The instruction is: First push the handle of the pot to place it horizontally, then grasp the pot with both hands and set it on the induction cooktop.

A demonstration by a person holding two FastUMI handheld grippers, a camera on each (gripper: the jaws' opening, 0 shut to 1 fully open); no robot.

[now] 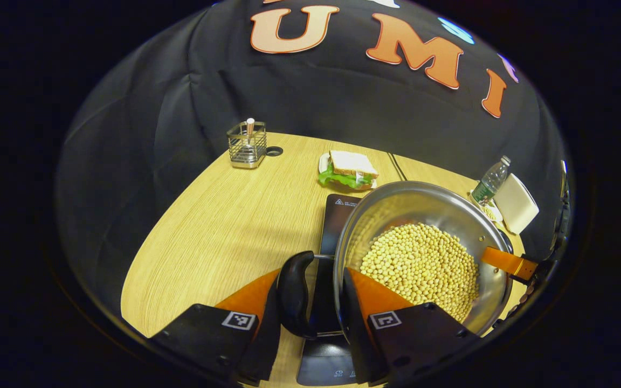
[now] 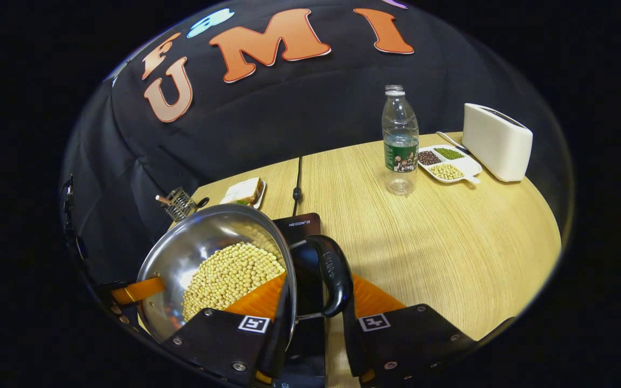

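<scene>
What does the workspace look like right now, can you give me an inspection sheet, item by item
Surface: light wooden table.
Job's things: steel pot of soybeans, gripped at both side handles above the black induction cooktop; whether it touches the cooktop can't be told.
Clutter: sandwich, wire utensil holder, plastic bottle, divided dish of beans, white toaster.
Grippers: left tool straddles the pot's rim and black handle; right tool does likewise on the opposite handle.
Cables: dark cable running toward the booth wall.
Surroundings: black cloth wall.

Shiny polished-metal pot (image 1: 423,215), glossy black plastic handle (image 1: 292,293), matt wood-grain table (image 1: 224,231).
</scene>
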